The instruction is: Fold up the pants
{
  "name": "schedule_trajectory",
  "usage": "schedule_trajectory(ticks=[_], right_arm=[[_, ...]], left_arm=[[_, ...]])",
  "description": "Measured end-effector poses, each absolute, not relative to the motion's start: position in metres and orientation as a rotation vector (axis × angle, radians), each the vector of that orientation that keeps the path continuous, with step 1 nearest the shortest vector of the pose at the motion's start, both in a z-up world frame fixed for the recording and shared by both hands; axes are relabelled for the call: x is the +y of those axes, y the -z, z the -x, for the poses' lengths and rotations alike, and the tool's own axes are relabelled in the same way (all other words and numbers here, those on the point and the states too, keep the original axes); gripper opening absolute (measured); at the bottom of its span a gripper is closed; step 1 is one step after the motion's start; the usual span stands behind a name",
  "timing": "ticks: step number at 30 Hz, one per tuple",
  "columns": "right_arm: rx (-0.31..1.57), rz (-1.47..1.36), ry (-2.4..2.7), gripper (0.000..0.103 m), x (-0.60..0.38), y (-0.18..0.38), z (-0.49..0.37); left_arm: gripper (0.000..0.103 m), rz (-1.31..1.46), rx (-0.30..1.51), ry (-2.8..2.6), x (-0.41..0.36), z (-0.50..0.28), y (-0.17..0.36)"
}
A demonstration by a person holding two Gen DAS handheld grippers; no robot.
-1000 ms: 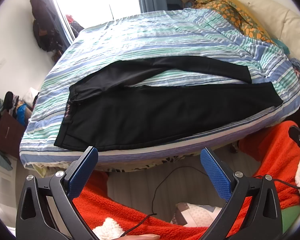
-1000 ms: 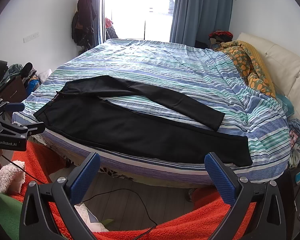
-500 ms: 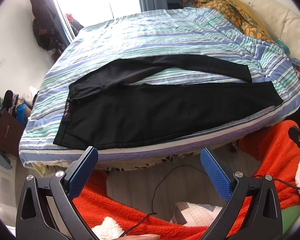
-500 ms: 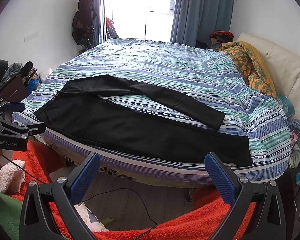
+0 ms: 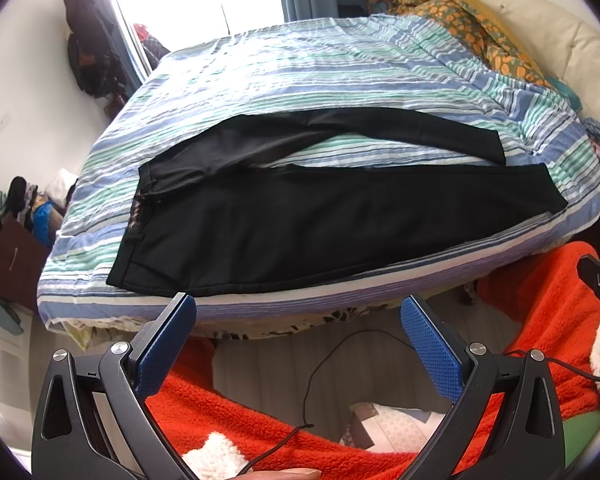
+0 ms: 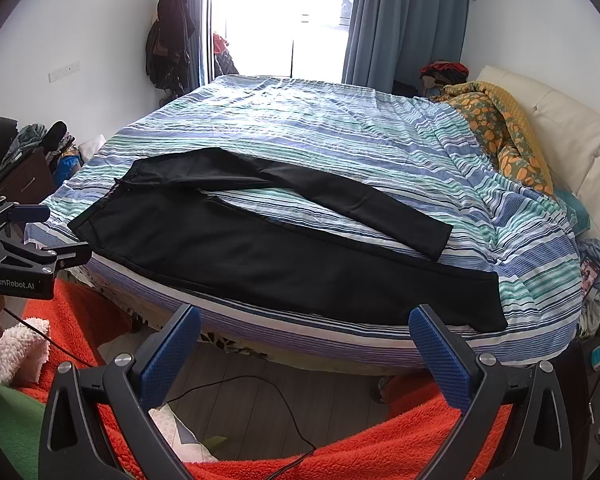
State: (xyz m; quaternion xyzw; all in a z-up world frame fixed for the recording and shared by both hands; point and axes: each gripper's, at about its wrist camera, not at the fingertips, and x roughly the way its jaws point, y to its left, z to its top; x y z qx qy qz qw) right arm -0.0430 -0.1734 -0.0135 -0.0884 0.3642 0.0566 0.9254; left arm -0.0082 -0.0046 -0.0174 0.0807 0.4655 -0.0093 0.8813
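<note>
1. Left wrist view: the left gripper (image 5: 298,316) with blue textured pads is spread wide, nothing between its fingers, and it hangs off the near edge of the bed, above the floor.
2. Beyond it, the black long-legged pants (image 5: 300,216) lie flat on the blue, green and white striped bedspread (image 5: 340,64). Waistband to the left, hems to the right; the near leg runs along the bed edge, the far leg angles away, and a wedge of stripes shows between them.
3. Below the fingers there is fluffy red-orange fabric (image 5: 228,408) and a thin black cable (image 5: 320,364) trailing over the pale floor. At the right edge, a black part of the other gripper peeks in.
4. Right wrist view: the right gripper (image 6: 304,330) is wide open too and grips nothing, short of the bed edge.
5. The pants (image 6: 284,256) are spread the same way, the near leg's hem at the right close to the mattress edge.
6. The left gripper (image 6: 28,252) shows at the far left, near the waistband corner but not touching it.
7. Far right: a yellow and orange patterned blanket (image 6: 500,128) bunched by the cream padded headboard (image 6: 572,140); blue curtains (image 6: 404,20) frame the bright window.
</note>
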Motion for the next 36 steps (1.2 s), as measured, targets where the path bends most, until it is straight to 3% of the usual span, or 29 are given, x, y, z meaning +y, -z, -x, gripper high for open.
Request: schedule_trajectory(ticks=[14,18,24,27,28,32,36], right_arm=[[0.751,0.186,-0.135,0.103,-0.171,0.016,0.041],[0.7,0.214,-0.158,0.103,-0.169,0.011,0.041],[0.304,0.263,0.026,0.103,-0.19,-0.039,0.033],[0.066,0.161,-0.025,0.103,-0.213,-0.051,0.026],[0.072,0.14,-0.076,0.103,-0.219,-0.044,0.009],[0.536,0.195,-0.205,0.103,-0.24,0.022,-0.085],[0.625,0.454,-0.152,0.102,-0.28,0.087,-0.148]], left_arm=[[0.102,-0.15,0.983,0.033,-0.001,0.005,0.022],[0.102,-0.196,0.91,0.026,0.001,-0.005,0.011],[0.102,-0.135,0.702,0.007,0.021,-0.037,-0.04],[0.102,-0.088,0.704,-0.017,0.023,-0.052,-0.037],[0.102,-0.081,0.736,-0.038,0.022,-0.057,-0.028],[0.102,-0.114,0.892,-0.028,0.012,-0.062,0.019],[0.102,-0.129,0.967,-0.033,0.009,-0.053,0.043]])
